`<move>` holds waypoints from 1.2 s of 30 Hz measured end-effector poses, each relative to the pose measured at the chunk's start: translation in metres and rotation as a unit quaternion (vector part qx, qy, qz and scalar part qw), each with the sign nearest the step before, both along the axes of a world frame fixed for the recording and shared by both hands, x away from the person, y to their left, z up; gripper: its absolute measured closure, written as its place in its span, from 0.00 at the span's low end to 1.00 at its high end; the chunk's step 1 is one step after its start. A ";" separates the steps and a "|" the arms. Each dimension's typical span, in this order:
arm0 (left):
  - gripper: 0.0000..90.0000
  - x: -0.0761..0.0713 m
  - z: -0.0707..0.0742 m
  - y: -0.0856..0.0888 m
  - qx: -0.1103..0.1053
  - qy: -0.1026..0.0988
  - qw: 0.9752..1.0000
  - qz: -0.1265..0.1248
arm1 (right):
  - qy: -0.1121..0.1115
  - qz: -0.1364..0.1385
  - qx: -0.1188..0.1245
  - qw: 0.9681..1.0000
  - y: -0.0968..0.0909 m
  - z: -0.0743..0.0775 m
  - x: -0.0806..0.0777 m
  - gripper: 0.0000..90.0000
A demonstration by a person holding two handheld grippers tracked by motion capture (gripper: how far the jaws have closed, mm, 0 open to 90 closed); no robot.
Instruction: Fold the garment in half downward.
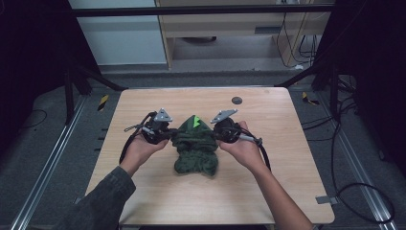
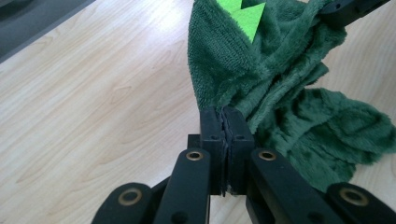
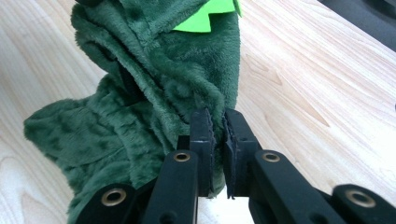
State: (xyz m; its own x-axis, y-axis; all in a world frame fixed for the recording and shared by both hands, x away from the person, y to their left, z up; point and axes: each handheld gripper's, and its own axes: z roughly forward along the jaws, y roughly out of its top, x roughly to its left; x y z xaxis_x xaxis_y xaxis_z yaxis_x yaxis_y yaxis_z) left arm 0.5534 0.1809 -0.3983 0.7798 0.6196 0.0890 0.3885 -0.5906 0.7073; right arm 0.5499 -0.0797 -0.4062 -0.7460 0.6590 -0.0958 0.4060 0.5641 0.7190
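A dark green fleece garment with bright green felt spikes hangs bunched between my two grippers, its lower part resting on the wooden table. My left gripper pinches its left edge. In the left gripper view the jaws are pressed together on a fold of the garment. At the garment's right edge my right gripper does the same. In the right gripper view its jaws stand nearly together with the edge of the fleece caught at their tips.
A small black disc lies near the table's far edge. Cables trail over the floor at the right. Metal rails run along both sides of the table, and a pale cabinet stands behind it.
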 end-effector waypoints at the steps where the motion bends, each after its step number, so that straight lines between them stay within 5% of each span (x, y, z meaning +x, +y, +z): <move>1: 0.98 -0.001 -0.001 0.000 0.000 0.001 1.000 -0.001 | -0.003 0.004 0.000 1.000 0.000 -0.001 -0.003 0.93; 24: 0.98 -0.047 -0.033 -0.002 -0.013 0.002 0.999 -0.031 | -0.010 0.033 -0.017 0.999 -0.002 -0.030 -0.050 0.90; 36: 0.97 -0.059 -0.047 0.003 -0.023 0.007 0.999 -0.028 | -0.004 0.033 -0.011 0.999 -0.005 -0.040 -0.060 0.88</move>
